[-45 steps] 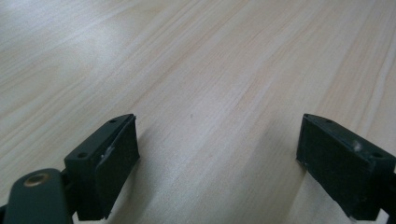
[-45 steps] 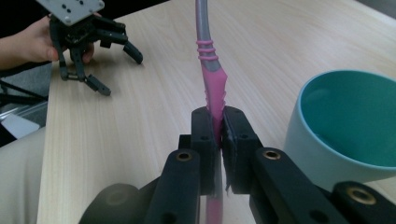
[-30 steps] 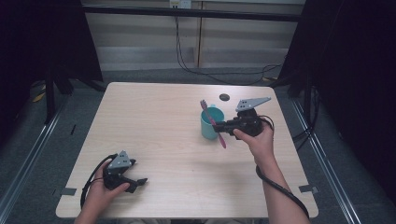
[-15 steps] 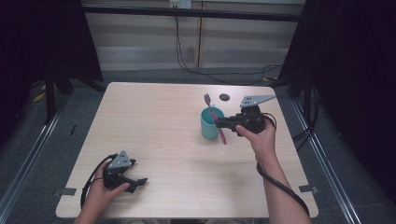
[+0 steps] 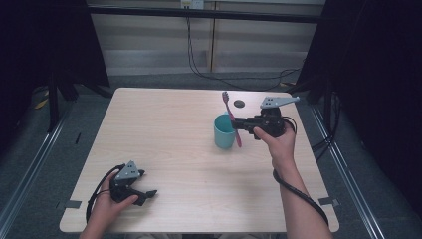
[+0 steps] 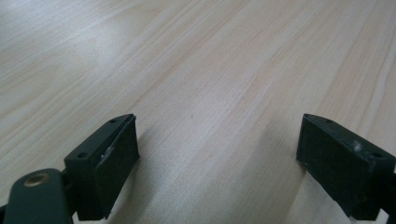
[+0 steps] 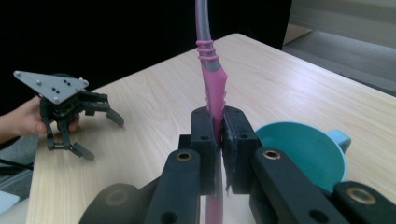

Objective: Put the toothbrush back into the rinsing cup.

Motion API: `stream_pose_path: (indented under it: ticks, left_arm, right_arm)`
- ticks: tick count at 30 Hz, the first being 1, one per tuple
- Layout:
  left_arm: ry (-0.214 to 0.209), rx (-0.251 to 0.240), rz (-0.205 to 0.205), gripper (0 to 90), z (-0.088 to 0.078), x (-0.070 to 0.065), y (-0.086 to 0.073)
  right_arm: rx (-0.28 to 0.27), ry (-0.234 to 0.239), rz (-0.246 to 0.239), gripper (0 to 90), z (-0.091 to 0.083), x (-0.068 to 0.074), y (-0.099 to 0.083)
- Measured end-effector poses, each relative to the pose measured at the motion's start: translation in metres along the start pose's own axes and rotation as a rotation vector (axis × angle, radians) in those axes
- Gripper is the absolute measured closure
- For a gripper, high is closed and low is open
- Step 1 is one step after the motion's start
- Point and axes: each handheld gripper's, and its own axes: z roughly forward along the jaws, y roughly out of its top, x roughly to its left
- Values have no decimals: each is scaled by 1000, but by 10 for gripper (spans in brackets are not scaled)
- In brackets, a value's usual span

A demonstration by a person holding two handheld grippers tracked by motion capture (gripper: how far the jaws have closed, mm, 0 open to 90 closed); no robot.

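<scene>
The pale wooden table [image 5: 164, 134] is mostly bare; the right tool [image 5: 238, 122] clamps a pink toothbrush [image 5: 231, 118] beside the teal cup [image 5: 223, 132], and the left tool [image 5: 149, 191] rests gaping near the front edge.

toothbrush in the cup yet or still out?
Out. The right gripper holds the pink toothbrush clamped between its jaws, nearly upright, beside the teal cup, whose inside looks empty in the right gripper view.

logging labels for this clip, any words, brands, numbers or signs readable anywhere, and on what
None can be read.
The toothbrush, the teal cup and the table show no print.
Both the right gripper and the left gripper are plain.
</scene>
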Motion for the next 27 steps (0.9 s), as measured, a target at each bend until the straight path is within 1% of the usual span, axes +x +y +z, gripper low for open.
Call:
stream_pose_path:
  ticks: [2,3,6,7,12,13,18,19,27]
  left_arm:
    - [0,0,0,125,0,0,0]
    - [0,0,0,126,0,0,0]
    - [0,0,0,125,0,0,0]
    - [0,0,-1,125,0,0,0]
    - [0,0,0,125,0,0,0]
    - [0,0,-1,125,0,0,0]
    - [0,0,0,125,0,0,0]
    - [0,0,0,125,0,0,0]
    - [0,0,0,125,0,0,0]
  right_arm:
    - [-6,0,6,840,0,-1,0]
    - [-6,-9,7,840,0,-2,2]
    - [-10,-15,9,840,1,-2,3]
    - [-18,-18,10,840,2,-3,4]
    - [-28,-33,11,840,3,-4,6]
    - [-36,-41,14,840,3,-5,7]
    - [-52,-49,17,840,4,-8,9]
    - [-56,-57,19,840,4,-8,9]
    - [-68,-79,27,840,7,-12,11]
